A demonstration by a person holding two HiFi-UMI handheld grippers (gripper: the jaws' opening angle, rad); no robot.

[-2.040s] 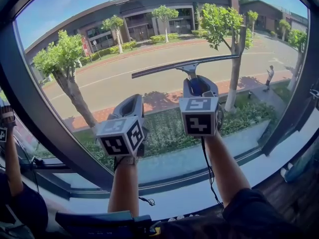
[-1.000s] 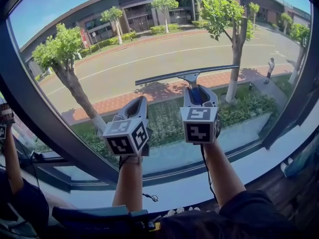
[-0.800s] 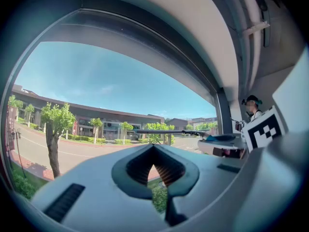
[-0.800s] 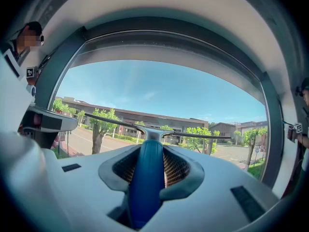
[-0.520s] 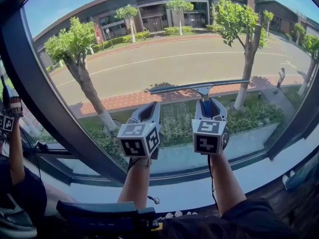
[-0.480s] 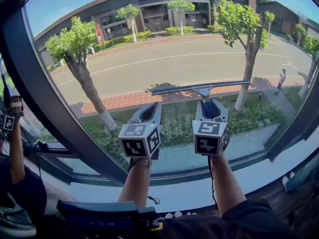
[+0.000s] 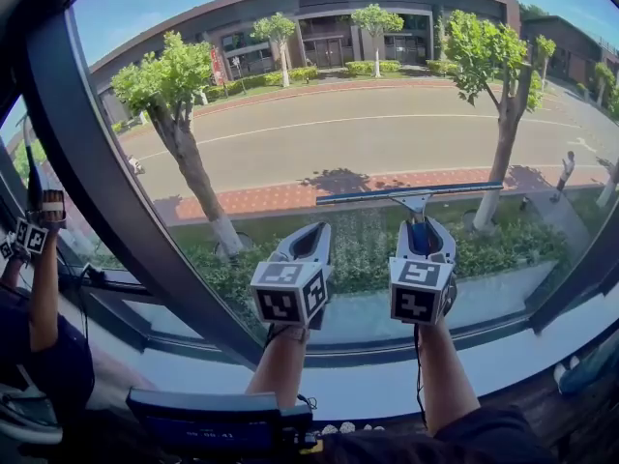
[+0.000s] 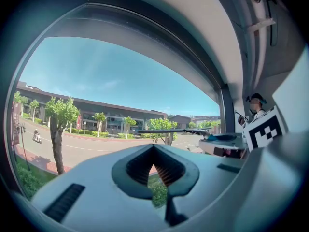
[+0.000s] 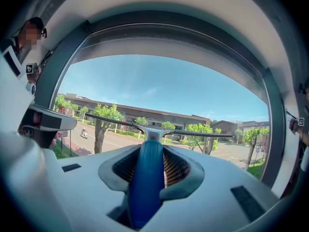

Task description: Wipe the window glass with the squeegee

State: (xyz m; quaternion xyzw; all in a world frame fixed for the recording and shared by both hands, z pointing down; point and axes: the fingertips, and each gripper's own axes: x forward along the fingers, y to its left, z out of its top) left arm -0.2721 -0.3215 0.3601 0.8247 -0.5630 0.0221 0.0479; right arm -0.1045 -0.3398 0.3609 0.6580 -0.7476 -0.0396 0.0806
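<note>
The right gripper (image 7: 423, 232) pinches the blue handle of the squeegee (image 7: 422, 193), which points to 12 o'clock with its blade level across the window glass (image 7: 319, 133). At its 9 o'clock, just beside it, the left gripper (image 7: 308, 240) has its jaws pressed together on nothing.

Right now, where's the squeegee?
The squeegee is gripped by its blue handle in the right gripper, right of centre in the head view. Its blade is level at the window glass, just right of the left gripper.
</note>
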